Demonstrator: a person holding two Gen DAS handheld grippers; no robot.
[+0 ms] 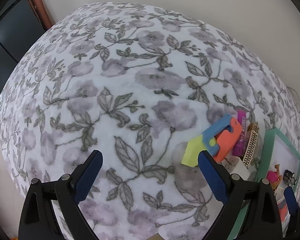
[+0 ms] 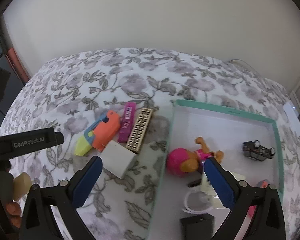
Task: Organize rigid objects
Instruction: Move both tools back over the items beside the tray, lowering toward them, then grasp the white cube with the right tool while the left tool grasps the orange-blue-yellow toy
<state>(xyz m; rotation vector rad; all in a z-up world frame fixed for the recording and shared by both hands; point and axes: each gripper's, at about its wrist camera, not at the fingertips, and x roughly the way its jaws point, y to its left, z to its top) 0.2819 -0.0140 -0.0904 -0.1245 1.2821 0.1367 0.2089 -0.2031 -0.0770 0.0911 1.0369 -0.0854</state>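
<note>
Several loose items lie on the flowered bedspread (image 2: 74,92): an orange, blue and yellow toy gun (image 2: 102,134) (image 1: 220,140), a magenta bar (image 2: 128,124) (image 1: 241,132), a pale wooden lattice piece (image 2: 140,132) (image 1: 251,146) and a white block (image 2: 120,160) (image 1: 238,168). A teal-rimmed white box (image 2: 226,110) (image 1: 270,140) holds a pink doll (image 2: 182,160), a black toy car (image 2: 258,149) and a white cable (image 2: 198,206). My right gripper (image 2: 153,162) is open and empty, straddling the box's left wall. Left of the pile, my left gripper (image 1: 150,160) is open and empty over bare bedspread.
A black housing marked GenRobot.AI (image 2: 30,141) and a person's hand (image 2: 12,206) show at the left of the right wrist view. A pale wall (image 2: 150,20) rises behind the bed. A black item (image 2: 198,224) lies at the box's near end. Dark furniture (image 1: 10,40) stands far left.
</note>
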